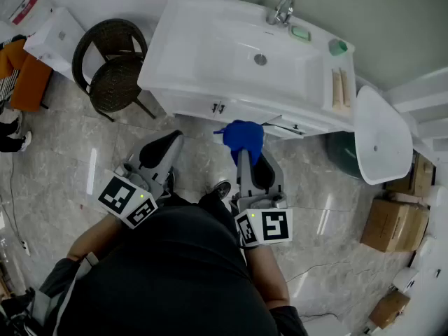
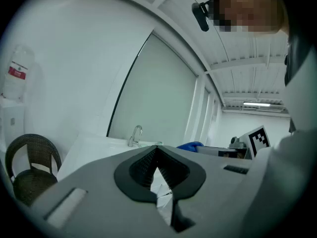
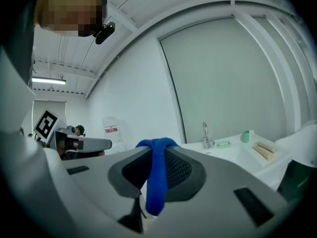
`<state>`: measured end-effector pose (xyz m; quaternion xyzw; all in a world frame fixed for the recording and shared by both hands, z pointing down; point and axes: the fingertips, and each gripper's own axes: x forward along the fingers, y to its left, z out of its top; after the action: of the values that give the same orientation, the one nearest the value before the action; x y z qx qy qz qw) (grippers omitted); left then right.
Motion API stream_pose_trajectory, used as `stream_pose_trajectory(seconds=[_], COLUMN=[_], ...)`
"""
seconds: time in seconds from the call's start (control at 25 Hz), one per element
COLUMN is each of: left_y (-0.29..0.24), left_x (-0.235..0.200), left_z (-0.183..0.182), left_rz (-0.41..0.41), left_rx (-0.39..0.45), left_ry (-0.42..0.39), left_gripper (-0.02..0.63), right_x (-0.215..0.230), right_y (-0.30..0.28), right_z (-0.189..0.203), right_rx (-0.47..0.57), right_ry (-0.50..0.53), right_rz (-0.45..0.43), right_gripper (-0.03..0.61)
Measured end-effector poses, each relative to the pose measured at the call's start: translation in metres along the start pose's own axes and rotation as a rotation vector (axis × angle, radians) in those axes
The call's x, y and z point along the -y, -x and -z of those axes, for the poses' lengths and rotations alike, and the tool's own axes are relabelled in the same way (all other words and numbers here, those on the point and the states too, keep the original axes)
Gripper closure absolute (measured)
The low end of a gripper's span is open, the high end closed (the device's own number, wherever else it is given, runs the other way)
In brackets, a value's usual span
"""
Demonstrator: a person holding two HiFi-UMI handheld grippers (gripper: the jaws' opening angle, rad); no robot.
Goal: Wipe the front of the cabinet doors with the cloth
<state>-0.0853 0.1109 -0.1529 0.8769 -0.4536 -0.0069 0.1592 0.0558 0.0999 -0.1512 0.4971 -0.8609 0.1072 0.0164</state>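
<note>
A blue cloth (image 1: 243,136) bunches at the tip of my right gripper (image 1: 246,148), which is shut on it just in front of the white cabinet doors (image 1: 222,109) under the sink. In the right gripper view the cloth (image 3: 157,175) hangs down between the closed jaws of the right gripper (image 3: 156,168). My left gripper (image 1: 162,148) points at the cabinet's left part from a little way back. Its jaws meet at the tips with nothing in them in the left gripper view, where the gripper (image 2: 156,163) fills the lower frame.
The white sink (image 1: 238,54) tops the cabinet, with a tap (image 1: 281,10), a green soap dish (image 1: 301,33) and a green cup (image 1: 338,47). A dark wicker chair (image 1: 112,65) stands left. A white toilet (image 1: 380,136) and cardboard boxes (image 1: 391,223) are right. The floor is marble tile.
</note>
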Motion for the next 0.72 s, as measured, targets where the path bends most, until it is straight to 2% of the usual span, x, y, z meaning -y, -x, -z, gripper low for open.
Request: stream_pose_trajectory(seconds=[0.36, 0.48, 0.6, 0.72], left_y=[-0.004, -0.007, -0.002, 0.009], left_x=[-0.005, -0.010, -0.027, -0.060], left_z=[0.004, 0.012, 0.029, 0.052], left_rz=[-0.007, -0.018, -0.052, -0.115], left_rx=[-0.011, -0.033, -0.066, -0.110], left_ry=[0.013, 0.030, 0.057, 0.078], left_gripper=[0.615, 0.615, 0.615, 0.615], right_x=[0.003, 0.009, 0.010, 0.001], right_y=[-0.006, -0.012, -0.027, -0.057], right_z=[0.006, 0.017, 0.053, 0.113], right_rx=[-0.021, -0.034, -0.130, -0.282], right_ry=[-0.010, -0.061, -0.113, -0.167], right_rz=[0.003, 0.006, 0.010, -0.019], right_gripper=[0.522, 0.522, 0.522, 0.522])
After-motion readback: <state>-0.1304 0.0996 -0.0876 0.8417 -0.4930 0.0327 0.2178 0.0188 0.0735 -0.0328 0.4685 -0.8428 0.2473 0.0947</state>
